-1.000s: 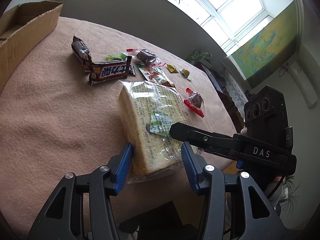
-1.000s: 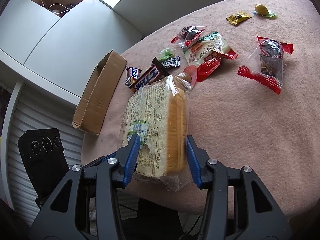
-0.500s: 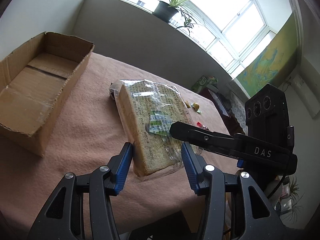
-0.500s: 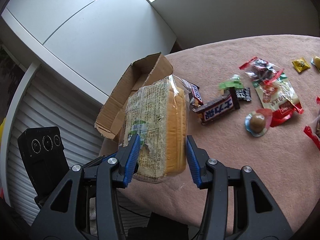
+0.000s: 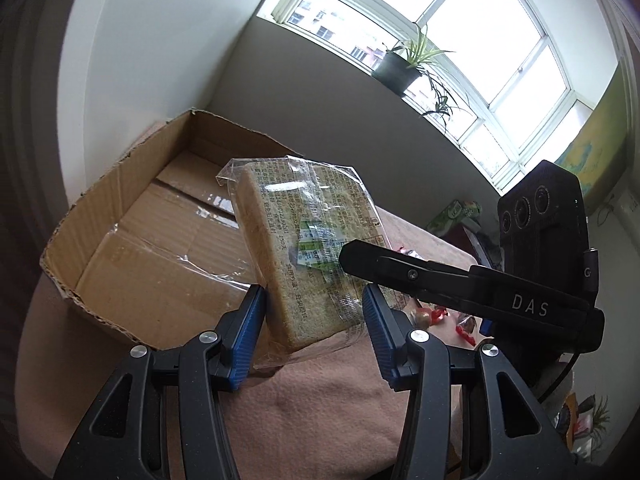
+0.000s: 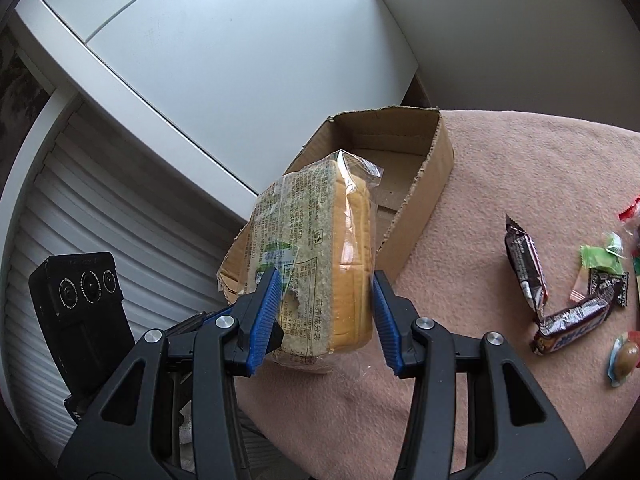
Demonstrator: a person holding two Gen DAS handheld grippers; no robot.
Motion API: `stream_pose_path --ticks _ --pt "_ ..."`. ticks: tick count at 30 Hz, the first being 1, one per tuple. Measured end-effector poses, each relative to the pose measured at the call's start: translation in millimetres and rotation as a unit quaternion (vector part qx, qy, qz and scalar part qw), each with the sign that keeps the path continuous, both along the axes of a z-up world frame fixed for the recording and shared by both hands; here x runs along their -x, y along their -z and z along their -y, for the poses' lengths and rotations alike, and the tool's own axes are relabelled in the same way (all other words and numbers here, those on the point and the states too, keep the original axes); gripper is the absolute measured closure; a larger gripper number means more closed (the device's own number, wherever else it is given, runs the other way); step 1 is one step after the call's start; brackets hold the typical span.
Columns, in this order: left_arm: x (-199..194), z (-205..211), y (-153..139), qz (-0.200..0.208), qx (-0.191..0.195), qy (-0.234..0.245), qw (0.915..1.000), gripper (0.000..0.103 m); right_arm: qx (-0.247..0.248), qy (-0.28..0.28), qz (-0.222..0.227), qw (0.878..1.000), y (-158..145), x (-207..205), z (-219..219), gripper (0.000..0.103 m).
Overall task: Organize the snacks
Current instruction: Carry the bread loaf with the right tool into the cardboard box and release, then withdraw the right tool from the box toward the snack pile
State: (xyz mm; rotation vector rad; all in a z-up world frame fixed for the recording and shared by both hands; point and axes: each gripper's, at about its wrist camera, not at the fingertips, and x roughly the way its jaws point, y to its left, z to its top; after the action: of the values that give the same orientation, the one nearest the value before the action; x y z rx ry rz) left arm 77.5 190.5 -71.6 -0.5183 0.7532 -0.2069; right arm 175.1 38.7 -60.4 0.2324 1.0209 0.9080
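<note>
Bread loaf pinched between both grippers, held up over the cardboard box.

Left gripper (image 5: 314, 316) jaws grasping the near end of the bagged bread loaf (image 5: 308, 248) at frame centre; right gripper (image 6: 325, 312) jaws also clamped on the loaf (image 6: 316, 256), blue pads against both sides. Loaf is off the bench, tilted up, in front of the open cardboard box (image 5: 132, 240) at centre left of the left view, top centre of the right view (image 6: 432, 168). Pink-covered bench (image 6: 500, 168) below. Chocolate bars (image 6: 572, 320), green candy (image 6: 600, 258) and a round candy (image 6: 624, 356) lie at the right edge, well apart from the box. Potted plant (image 5: 404, 64) on the windowsill, upper right.
</note>
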Motion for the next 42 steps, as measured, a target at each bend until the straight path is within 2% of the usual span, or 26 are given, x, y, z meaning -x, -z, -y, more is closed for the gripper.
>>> stream_pose_path --ticks 8,11,13,18,24,29,31,33,35,42 --pt "-11 -32 14 -0.01 -0.002 -0.018 0.9998 0.055 0.007 -0.013 -0.009 1.0 11 -16 -32 0.055" --pt "-18 -35 16 -0.013 -0.011 -0.028 0.9995 0.054 0.023 -0.009 0.001 1.0 14 -21 -42 0.055" --pt "-18 -39 19 -0.017 -0.029 -0.044 0.9985 0.054 0.029 -0.006 0.013 0.999 12 -23 -40 0.055" --pt "-16 -51 25 -0.023 -0.026 -0.059 0.9977 0.055 0.029 0.001 0.028 0.999 2 -17 -30 0.045" --pt "-2 -50 14 -0.008 -0.031 -0.06 0.9977 0.055 0.024 0.01 0.035 0.999 -11 -3 -10 0.044" --pt "13 -40 -2 0.011 -0.036 -0.055 0.9978 0.055 0.017 0.034 0.054 0.998 -28 24 30 0.029" --pt "23 -34 -9 0.019 -0.036 -0.053 0.9978 0.052 0.019 0.046 0.064 0.997 -33 36 51 0.027" --pt "35 -25 -14 0.028 -0.039 -0.05 0.9976 0.049 0.03 0.062 0.079 0.995 -35 50 74 0.02" --pt "47 -15 -16 0.04 -0.042 -0.045 0.9973 0.044 0.046 0.084 0.094 0.991 -35 65 101 0.019" --pt "77 37 -14 0.056 -0.053 0.012 0.9969 0.044 0.077 0.146 0.114 0.98 -25 114 195 0.019"
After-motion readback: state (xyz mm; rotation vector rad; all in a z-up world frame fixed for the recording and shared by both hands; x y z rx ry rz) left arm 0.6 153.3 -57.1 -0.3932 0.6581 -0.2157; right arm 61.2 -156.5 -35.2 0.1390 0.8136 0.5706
